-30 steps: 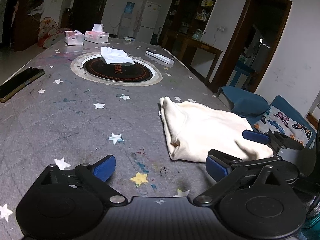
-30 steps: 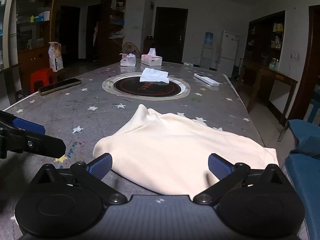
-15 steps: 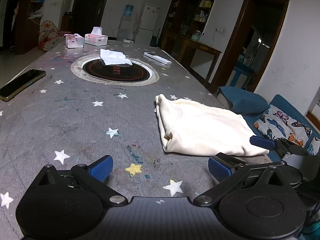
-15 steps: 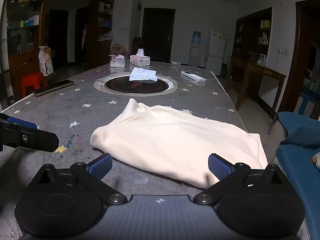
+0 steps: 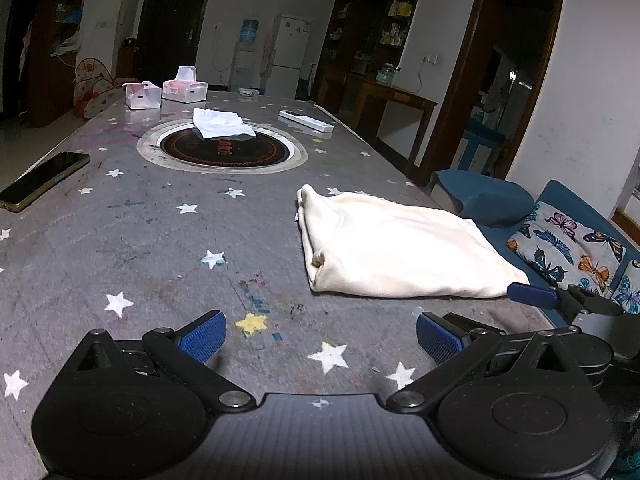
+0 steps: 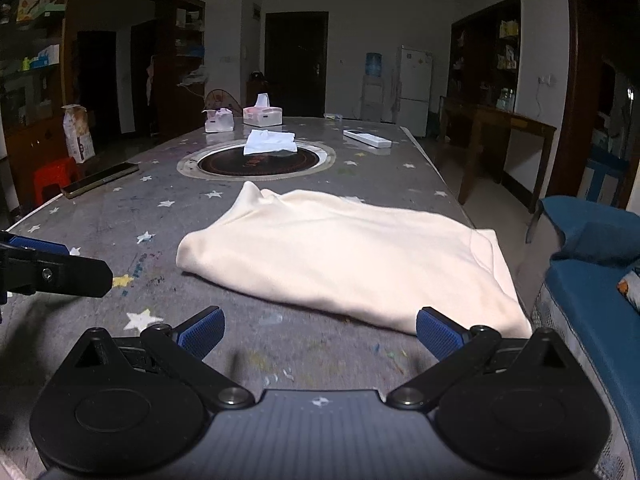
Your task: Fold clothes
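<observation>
at the far left of the left wrist view a dark phone [image 5: 44,180] lies flat near the edge of the grey star-printed table [image 5: 132,240]. further in, two tissue boxes [image 5: 184,89] stand at the far end, and a white cloth [image 5: 221,123] lies across the round black inset [image 5: 222,151] in the table's middle. a white remote-like bar [image 5: 306,121] lies to the right of the inset.

the left gripper [image 5: 320,332] has its blue-padded fingers spread wide, low over bare table, gripping nothing. the cream garment [image 5: 396,248] lies folded flat to the right of it, near the table's right edge, apart from the left gripper's pads. beyond that edge are a blue seat [image 5: 484,200] and a butterfly-print cushion [image 5: 568,248].

in the right wrist view one finger of the left gripper pokes in at the left margin, over the table. the right gripper [image 6: 320,330] is also spread wide and empty, with the garment [image 6: 344,256] straight ahead; its right pad [image 6: 438,334] sits just in front of the garment's near right corner, and contact cannot be told. in the left wrist view a blue pad of the right gripper [image 5: 532,295] shows right at that same corner.
</observation>
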The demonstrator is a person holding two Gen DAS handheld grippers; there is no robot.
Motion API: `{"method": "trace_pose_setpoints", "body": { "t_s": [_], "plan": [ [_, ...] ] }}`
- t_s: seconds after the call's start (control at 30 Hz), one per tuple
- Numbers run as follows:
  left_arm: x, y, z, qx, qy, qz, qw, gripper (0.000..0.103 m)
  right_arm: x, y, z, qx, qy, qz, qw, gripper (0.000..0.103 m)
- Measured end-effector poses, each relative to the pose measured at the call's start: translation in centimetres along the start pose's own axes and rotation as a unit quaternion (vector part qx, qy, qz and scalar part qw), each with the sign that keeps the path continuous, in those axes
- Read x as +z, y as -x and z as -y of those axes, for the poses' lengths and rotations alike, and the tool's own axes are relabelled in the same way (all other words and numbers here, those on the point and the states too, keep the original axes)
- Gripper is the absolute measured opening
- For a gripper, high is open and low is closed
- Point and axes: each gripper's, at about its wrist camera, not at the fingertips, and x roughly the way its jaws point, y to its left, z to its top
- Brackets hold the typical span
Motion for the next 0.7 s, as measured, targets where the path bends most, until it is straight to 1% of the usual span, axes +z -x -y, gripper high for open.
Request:
{"method": "trace_pose_setpoints", "body": {
  "t_s": [0.37,0.7],
  "plan": [
    [-1.1,0.2,1.2,0.006,-0.013,-0.006,0.9999,0.103,-1.7,1.8,0.9,0.0,-0.017,-0.003,1.0,0.103],
    [-2.0,0.2,2.6,0.008,-0.038,-0.009,0.9992,0.103,-2.9,2.6,1.4,0.001,-0.027,-0.001,1.0,0.103]
  ]
}}
